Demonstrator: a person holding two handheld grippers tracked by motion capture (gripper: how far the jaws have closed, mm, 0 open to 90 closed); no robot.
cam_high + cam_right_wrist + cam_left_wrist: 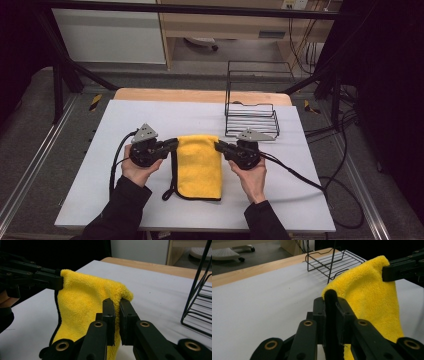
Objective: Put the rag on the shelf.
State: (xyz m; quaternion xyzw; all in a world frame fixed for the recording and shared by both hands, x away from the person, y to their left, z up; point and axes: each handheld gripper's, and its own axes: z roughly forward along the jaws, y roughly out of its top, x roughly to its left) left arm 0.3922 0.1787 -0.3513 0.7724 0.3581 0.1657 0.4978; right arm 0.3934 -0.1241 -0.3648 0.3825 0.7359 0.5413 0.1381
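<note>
You have no legible text, label, brand or number anywhere here. The tag on the shelf at twelve o'clock is too blurred to read

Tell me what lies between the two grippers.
In the high view, the yellow towel spans from the left gripper to the right gripper; each grips a far corner.

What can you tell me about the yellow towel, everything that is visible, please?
The yellow towel looks like soft, fluffy microfibre with black edging. It is folded into an upright rectangle on the white table. The left tongs are shut on its far left corner, the right tongs on its far right corner, and both corners are lifted slightly. A wire rack stands behind, apart.
</note>
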